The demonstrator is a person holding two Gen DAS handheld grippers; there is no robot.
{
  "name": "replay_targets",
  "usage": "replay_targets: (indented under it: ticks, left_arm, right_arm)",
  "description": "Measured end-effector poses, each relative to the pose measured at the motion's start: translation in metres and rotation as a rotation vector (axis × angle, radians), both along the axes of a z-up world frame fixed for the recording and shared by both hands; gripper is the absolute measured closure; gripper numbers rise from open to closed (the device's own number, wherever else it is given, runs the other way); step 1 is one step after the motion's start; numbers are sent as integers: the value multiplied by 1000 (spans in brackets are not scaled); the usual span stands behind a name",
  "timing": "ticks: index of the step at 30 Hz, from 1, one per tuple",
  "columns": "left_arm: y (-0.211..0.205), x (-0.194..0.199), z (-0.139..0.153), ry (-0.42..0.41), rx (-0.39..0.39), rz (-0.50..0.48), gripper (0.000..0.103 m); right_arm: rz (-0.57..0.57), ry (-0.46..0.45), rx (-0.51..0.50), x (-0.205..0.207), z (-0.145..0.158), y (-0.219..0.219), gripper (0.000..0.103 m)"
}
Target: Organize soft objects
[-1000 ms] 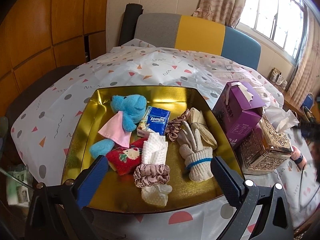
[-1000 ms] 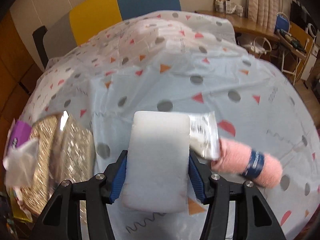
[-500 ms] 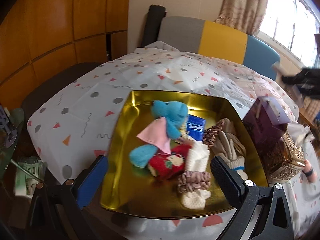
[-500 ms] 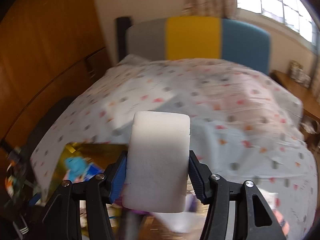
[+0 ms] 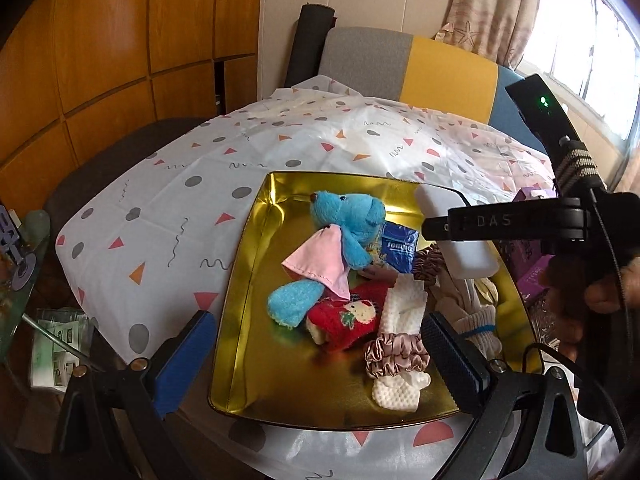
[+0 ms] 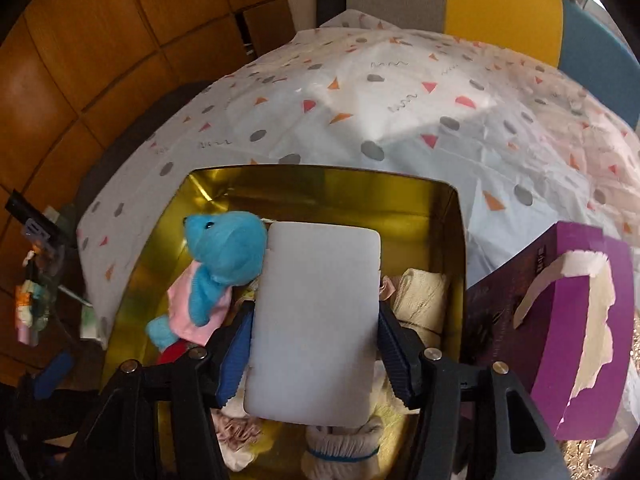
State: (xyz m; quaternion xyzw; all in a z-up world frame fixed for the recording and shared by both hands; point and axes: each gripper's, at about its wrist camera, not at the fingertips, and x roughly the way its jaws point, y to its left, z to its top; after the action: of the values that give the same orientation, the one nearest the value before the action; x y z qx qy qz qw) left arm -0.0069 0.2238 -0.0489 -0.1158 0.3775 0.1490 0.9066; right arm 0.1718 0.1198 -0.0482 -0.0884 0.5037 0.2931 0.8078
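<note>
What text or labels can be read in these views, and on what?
"DAS": white letters on the black arm of the right tongs, which hold a white sponge; any further letters are hidden.
Blue tissue pack in the gold tray: white brand word, upside down, not clearly legible.
Purple box: dark print on its side, too blurred to read.

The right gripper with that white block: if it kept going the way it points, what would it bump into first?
Probably the soft pile in the gold tray, likely the cream gloves beside the blue plush toy, though depth is unclear. The white sponge would touch first.

Right gripper (image 6: 314, 344) clamped, left gripper (image 5: 320, 354) agape
</note>
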Motion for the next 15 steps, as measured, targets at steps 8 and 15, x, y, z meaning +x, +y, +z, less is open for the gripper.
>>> replay_targets:
  ticks: [8, 15]
  left_arm:
    - [-4, 0, 1, 0, 3, -4, 0]
    - [-8, 0, 4, -4, 12, -11, 0]
  right_arm:
    - [-20, -8, 26, 1, 6, -10, 38]
    - [-32, -106, 67, -11, 33, -26, 36]
